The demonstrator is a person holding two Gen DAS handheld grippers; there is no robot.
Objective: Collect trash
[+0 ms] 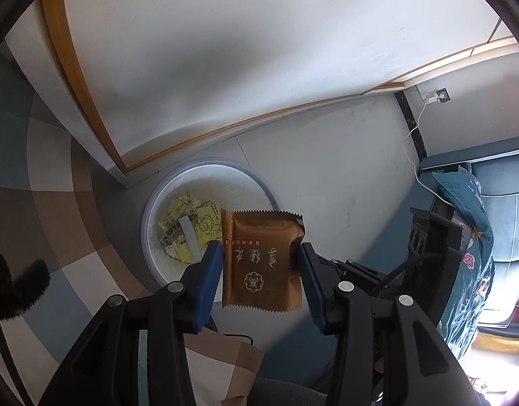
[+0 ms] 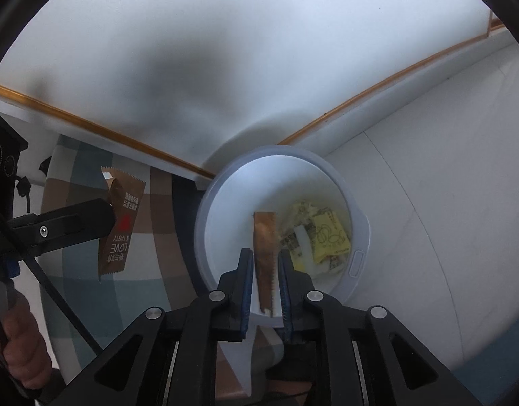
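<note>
Left wrist: left gripper [image 1: 261, 255] holds a brown packet [image 1: 263, 260] by its side edges, blue pads [image 1: 210, 274] pressing both sides, jaws at a medium gap. Packet face toward the camera: white characters upside down, a round white logo under them, a row of small red marks near the top; I can't read any of it. Serrated seals top and bottom. It hangs over the near right part of the bin [image 1: 151, 223] rim, partly above the opening. The bin is round and white, standing on the floor beside a white panel with a wood edge [image 1: 80, 81]. Inside: yellow wrappers [image 1: 195, 230] with black print and a line drawing, text too small to read. Free floor to the right of the bin; checked rug [image 1: 52, 182] to the left; blue sofa [image 1: 496, 203] far right, well apart.

Right wrist: right gripper [image 2: 266, 267] sits right above the bin opening. A second packet [image 2: 264, 247], brown, is edge-on between the pads [image 2: 247, 270]; thin gaps show on both sides, so the jaws are narrow but seem off it. No readable print on that edge. Its top reaches toward the middle of the bin, clear of the rim. Yellow wrappers lie on the right of the bin floor. At left the left gripper shows side-on with its packet, back face reading "LOVE & TASTY" upside down, plus a red mark; it hangs over the rug, just beside the rim. A hand [image 2: 20, 345] is at bottom left.
</note>
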